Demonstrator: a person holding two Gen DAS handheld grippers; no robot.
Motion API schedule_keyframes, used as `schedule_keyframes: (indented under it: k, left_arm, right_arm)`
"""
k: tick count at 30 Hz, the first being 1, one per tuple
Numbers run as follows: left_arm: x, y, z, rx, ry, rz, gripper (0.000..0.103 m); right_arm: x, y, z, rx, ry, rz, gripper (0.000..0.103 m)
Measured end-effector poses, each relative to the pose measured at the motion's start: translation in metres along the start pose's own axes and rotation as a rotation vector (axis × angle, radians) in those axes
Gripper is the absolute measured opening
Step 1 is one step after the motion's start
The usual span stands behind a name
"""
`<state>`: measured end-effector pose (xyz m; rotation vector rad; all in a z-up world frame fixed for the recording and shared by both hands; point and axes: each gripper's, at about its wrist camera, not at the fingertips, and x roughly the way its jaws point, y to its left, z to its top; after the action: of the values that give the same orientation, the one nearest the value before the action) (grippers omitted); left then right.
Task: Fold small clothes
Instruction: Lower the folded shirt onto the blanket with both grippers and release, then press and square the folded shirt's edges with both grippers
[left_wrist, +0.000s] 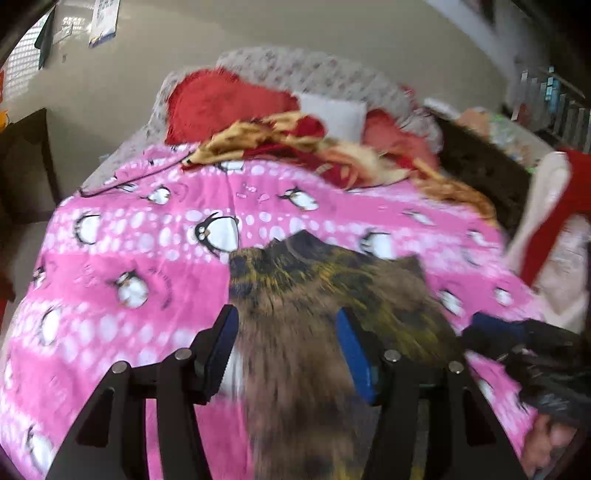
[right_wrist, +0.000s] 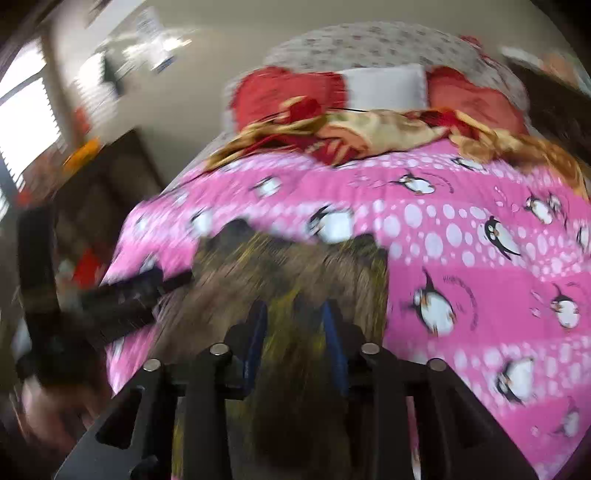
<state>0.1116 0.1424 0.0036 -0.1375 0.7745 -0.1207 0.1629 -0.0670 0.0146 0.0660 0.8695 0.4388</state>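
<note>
1. Blurrily, a brown and yellow garment (left_wrist: 295, 295) lies on the pink penguin blanket (left_wrist: 129, 258) of the bed, its near part running up between both sets of fingers.
2. Left gripper (left_wrist: 286, 332): the blue-padded fingers stand apart with the cloth between them; whether the pads press on it cannot be told.
3. Right gripper (right_wrist: 293, 325): the fingers stand narrower, the cloth (right_wrist: 288, 266) between them; grip likewise unclear through the blur.
4. At the far end lie red pillows (left_wrist: 207, 103), a white pillow (left_wrist: 336, 112) and a crumpled red-gold cloth (left_wrist: 280, 140).
5. A hand (left_wrist: 546, 443) shows at the left view's lower right edge.
</note>
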Motion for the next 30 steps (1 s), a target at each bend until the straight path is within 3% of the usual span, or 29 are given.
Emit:
schedule_keyframes:
  k: [5,7,10,12,15,18,21,24,27,30]
  left_arm:
    - [-0.039,-0.021,-0.057,0.055,0.024,-0.042,0.058]
    - [-0.035,-0.024,-0.084,0.041,0.048,-0.005,0.058]
    - [-0.015,-0.017,-0.108,-0.044,0.13,0.02,0.058]
    - [-0.01,-0.014,-0.119,-0.059,0.131,0.036,0.059]
    - [-0.006,-0.008,-0.128,-0.092,0.122,-0.005,0.061]
    - [-0.004,-0.009,-0.127,-0.074,0.121,-0.002,0.063]
    - [-0.007,-0.009,-0.132,-0.061,0.102,-0.011,0.065]
    - [-0.009,-0.009,-0.136,-0.055,0.084,-0.03,0.072]
    - [-0.009,-0.01,-0.138,-0.046,0.082,-0.047,0.079]
    - [-0.005,-0.017,-0.136,-0.015,0.102,-0.046,0.09]
  right_arm:
    - [-0.022,0.026,-0.067,-0.185,0.048,0.009,0.031]
    - [-0.022,0.031,-0.088,-0.216,0.044,-0.007,0.031]
    - [-0.017,0.028,-0.096,-0.203,0.027,0.001,0.031]
    - [-0.018,0.03,-0.088,-0.217,-0.032,-0.007,0.031]
    - [-0.009,0.034,-0.078,-0.234,-0.051,0.012,0.031]
    - [0.023,0.03,-0.088,-0.267,0.035,0.011,0.031]
    - [0.021,0.023,-0.086,-0.232,0.024,0.046,0.03]
    - [0.003,0.027,-0.086,-0.231,0.029,0.022,0.03]
    - [-0.023,0.038,-0.102,-0.279,0.017,0.031,0.03]
    - [-0.006,0.041,-0.138,-0.332,0.12,-0.044,0.034]
